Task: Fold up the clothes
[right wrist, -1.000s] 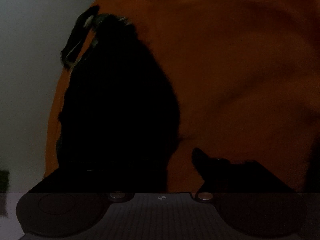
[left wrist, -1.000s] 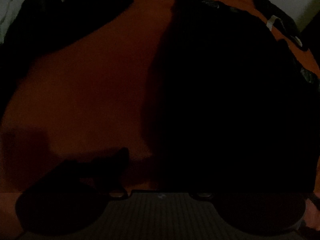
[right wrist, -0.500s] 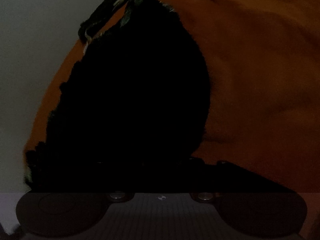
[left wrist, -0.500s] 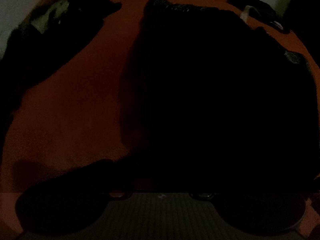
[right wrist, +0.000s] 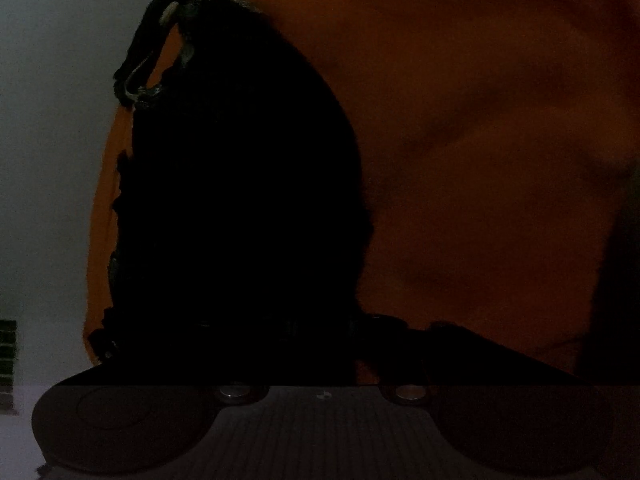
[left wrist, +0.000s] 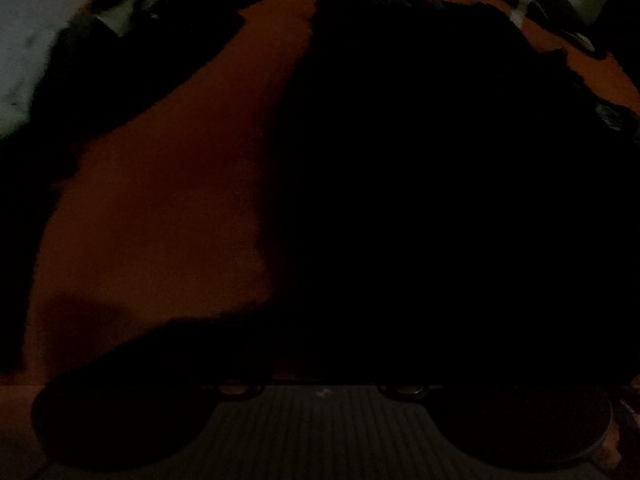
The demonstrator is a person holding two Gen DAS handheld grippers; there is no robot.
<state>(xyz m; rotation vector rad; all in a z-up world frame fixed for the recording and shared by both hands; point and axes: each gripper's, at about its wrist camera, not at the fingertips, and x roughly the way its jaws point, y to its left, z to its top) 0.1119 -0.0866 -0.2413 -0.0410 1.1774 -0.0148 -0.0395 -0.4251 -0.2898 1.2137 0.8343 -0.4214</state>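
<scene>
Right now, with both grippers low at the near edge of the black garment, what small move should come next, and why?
Probably lift that near edge and carry it toward the far edge: the black garment lies spread flat on the orange cover. Too dark to confirm either grip.

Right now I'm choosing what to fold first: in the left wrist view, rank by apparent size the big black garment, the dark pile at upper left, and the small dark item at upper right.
1. Big black garment, though nearest the camera.
2. Dark pile.
3. Small dark item, farthest and partly cropped, so its rank is unsure.
</scene>
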